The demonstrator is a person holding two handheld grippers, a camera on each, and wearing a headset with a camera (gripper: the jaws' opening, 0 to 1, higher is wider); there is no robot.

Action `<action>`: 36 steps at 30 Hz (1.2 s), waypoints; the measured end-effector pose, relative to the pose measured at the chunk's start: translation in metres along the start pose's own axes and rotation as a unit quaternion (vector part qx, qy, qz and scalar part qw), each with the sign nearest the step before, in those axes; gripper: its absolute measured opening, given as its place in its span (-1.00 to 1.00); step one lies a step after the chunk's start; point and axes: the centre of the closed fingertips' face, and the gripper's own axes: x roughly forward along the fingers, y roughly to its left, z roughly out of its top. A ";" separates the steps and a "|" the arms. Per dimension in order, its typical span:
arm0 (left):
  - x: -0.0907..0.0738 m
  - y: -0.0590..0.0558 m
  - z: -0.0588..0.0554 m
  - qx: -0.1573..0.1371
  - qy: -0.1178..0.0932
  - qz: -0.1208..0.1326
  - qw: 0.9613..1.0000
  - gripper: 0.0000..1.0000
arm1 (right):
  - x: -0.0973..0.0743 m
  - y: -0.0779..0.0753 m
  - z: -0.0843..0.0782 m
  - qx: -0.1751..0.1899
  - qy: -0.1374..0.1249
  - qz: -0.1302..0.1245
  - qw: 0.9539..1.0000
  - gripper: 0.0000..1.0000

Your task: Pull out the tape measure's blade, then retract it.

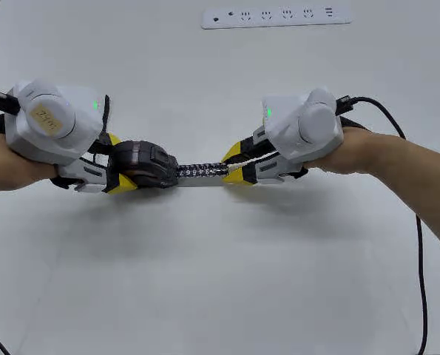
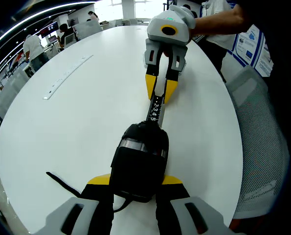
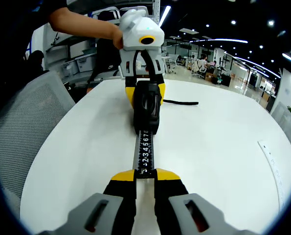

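On table [image 1: 220, 281], tape measure [image 1: 142, 164] is being clamped by left gripper [image 1: 120, 163]. Its blade [image 1: 201, 171] is being pinched by right gripper [image 1: 231, 165].

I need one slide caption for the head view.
Left gripper holds black tape measure case; right gripper pinches its short extended blade.

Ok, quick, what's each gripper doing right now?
Left gripper: closed on the tape measure's case.
Right gripper: closed on the blade, at its tip.

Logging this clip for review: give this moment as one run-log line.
left gripper: shut on tape measure | right gripper: shut on blade tip | blade: partly out
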 end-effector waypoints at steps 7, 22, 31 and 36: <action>-0.001 -0.001 0.000 -0.001 0.000 -0.001 1.000 -0.40 | -0.004 0.000 -0.003 0.002 0.001 -0.001 1.000 -0.77; -0.001 -0.001 0.000 -0.003 -0.001 -0.001 1.000 -0.40 | -0.016 0.001 -0.012 0.005 0.009 -0.001 1.000 -0.77; -0.002 -0.002 0.001 -0.004 -0.001 -0.001 1.000 -0.40 | -0.025 0.001 -0.019 0.004 0.013 -0.004 1.000 -0.77; -0.002 -0.002 0.001 -0.004 -0.001 -0.001 1.000 -0.40 | -0.030 0.001 -0.023 0.005 0.016 -0.005 1.000 -0.77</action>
